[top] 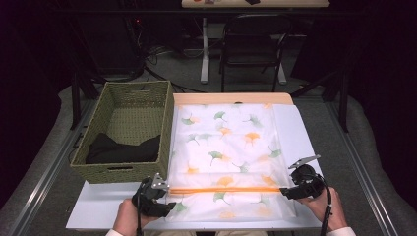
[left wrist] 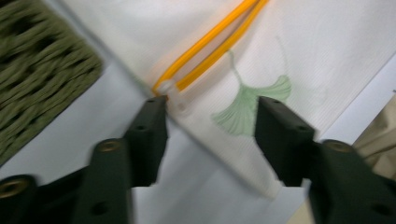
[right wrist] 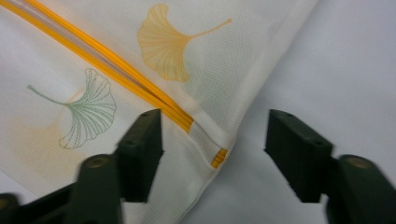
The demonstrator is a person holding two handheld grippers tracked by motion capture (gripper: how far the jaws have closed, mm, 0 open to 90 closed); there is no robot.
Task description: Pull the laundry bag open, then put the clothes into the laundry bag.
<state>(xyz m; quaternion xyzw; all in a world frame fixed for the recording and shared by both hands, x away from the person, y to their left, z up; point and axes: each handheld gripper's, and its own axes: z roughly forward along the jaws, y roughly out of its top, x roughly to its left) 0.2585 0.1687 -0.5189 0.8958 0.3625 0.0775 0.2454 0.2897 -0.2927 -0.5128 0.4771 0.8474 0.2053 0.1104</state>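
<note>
A white, see-through bag [top: 226, 142] printed with green and orange ginkgo leaves lies flat on the white table [top: 98, 206]. An orange zip strip [top: 226, 189] runs across it near the front edge. My left gripper [top: 170, 197] is at the strip's left end. In the left gripper view it [left wrist: 210, 116] stands open, its jaws either side of the bag's corner, where the strip [left wrist: 210, 39] ends. My right gripper [top: 285, 192] is at the strip's right end. It [right wrist: 215, 126] is open too, with the bag's corner and the strip's end [right wrist: 116, 65] between the jaws, untouched.
A woven green basket [top: 128, 132] stands left of the bag, touching its edge, with a dark cloth [top: 123, 150] inside. A wooden board [top: 231, 98] shows beyond the bag's far edge. A black chair [top: 251, 44] and a desk stand farther back.
</note>
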